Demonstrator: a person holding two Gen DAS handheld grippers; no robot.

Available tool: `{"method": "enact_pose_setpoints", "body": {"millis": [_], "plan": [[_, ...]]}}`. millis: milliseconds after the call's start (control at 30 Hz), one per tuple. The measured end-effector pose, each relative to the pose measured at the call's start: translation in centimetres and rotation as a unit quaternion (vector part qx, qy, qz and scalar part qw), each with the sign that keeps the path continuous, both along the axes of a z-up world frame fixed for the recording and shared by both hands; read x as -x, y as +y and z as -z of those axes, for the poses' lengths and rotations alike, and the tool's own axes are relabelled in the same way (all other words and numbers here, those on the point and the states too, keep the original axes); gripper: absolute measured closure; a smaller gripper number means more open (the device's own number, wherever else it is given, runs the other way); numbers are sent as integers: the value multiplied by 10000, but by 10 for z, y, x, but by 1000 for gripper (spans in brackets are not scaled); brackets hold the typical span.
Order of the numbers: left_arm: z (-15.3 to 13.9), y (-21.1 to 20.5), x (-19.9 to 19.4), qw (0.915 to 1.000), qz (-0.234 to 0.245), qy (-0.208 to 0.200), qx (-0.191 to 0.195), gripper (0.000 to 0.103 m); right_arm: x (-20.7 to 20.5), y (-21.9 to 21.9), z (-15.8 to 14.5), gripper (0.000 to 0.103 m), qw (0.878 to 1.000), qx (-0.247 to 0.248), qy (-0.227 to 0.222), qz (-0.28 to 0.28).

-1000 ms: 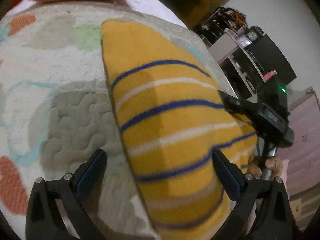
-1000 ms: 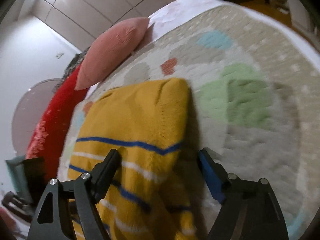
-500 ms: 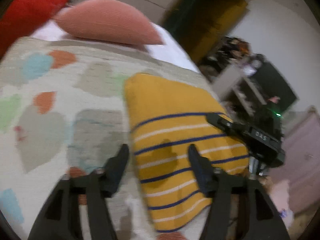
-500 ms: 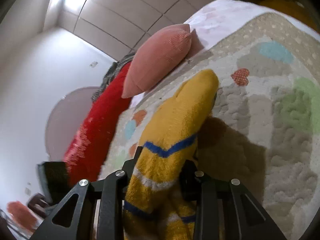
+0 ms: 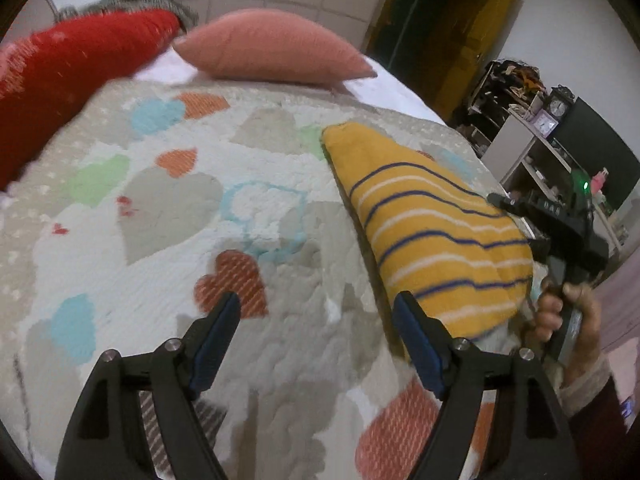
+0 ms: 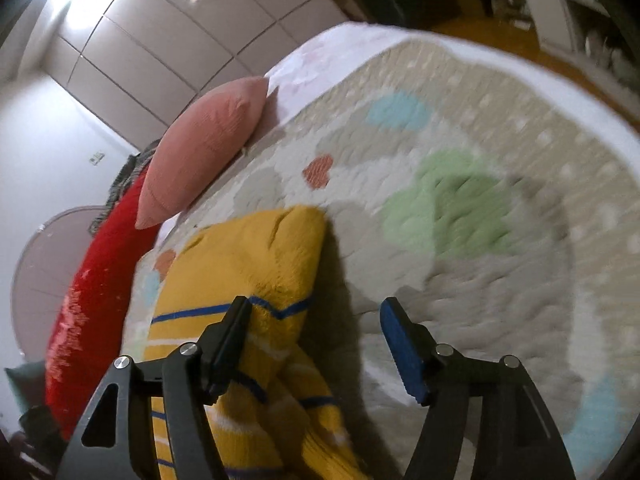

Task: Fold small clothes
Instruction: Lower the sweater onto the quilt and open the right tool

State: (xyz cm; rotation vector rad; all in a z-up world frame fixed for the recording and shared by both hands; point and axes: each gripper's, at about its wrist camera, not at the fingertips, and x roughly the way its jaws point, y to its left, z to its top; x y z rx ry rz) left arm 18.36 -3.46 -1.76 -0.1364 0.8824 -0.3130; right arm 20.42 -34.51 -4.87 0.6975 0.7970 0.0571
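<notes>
Left gripper (image 5: 316, 320): fingers spread wide, holding nothing, over bare quilt (image 5: 168, 208); sweater to its right, just beside the right finger.
Sweater (image 5: 432, 232): yellow, striped, folded, flat on the bed near its right edge; long axis runs away toward the pillow (image 5: 272, 46).
Right gripper (image 6: 316, 332): fingers wide, empty; left finger over the sweater's near right edge. Judged the nearer.

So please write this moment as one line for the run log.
left gripper: open, empty | right gripper: open, empty | yellow striped garment: folded on quilt
</notes>
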Motion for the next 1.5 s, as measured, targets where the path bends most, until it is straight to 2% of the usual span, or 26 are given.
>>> {"method": "enact_pose_setpoints", "body": {"millis": [100,200,300,400,567,700,767,800,833,933,1000,1033,1133,1167,1200,1233,1267,1333,1400,1433,1500], "plan": [[-17,2,26,9987,-129,-401,-272,22,19,2,-27,32,9987,406,-268,120],[-30,7,49,9969,-332,-634,-337,17,40,5,-52,32,9959,720,-519,143],[-37,13,68,9958,-454,-747,-257,12,60,8,-70,31,9934,915,-665,174],[-35,14,74,9966,-408,-684,-191,9,73,11,-74,31,9926,1027,-640,120],[-17,11,59,9998,-144,-66,105,9,80,13,-57,31,9956,861,-360,-3],[-2,3,45,9994,-54,227,265,9,88,16,-36,31,9974,681,-225,-53],[3,-5,35,9991,-23,324,284,9,95,21,-36,40,9963,776,-363,14],[4,-10,30,9989,1,339,336,9,100,25,-41,53,9955,783,-542,20],[4,-16,26,9987,29,341,376,9,102,28,-45,57,9950,748,-662,-40],[5,-32,11,9988,115,261,390,9,97,45,-54,57,9930,516,-945,-479],[12,-48,-3,9993,153,248,236,9,81,55,-45,57,9922,129,-860,-898],[17,-52,-8,9993,160,305,165,9,73,56,-36,58,9930,21,-734,-922],[45,-63,-22,9964,242,805,56,9,61,39,-1,60,9994,-107,-157,-295],[53,-61,-22,9948,206,978,176,8,66,26,9,60,9993,-352,-103,24],[54,-58,-20,9947,172,981,247,8,72,16,15,60,9977,-625,-161,212],[52,-55,-16,9950,144,944,284,8,79,8,18,48,9963,-750,-163,379],[49,-52,-12,9953,162,918,260,8,89,-1,20,42,9958,-565,17,722],[40,-46,-2,9965,170,768,275,8,106,-14,22,40,9938,-561,16,962],[22,-40,20,9994,123,307,119,8,128,-21,21,40,9918,-787,-74,1000],[15,-38,26,9999,86,128,26,8,139,-21,17,40,9922,-711,-131,1015],[-8,-34,54,9981,-87,-539,-291,8,161,-12,2,40,9946,-270,-260,972]]}}
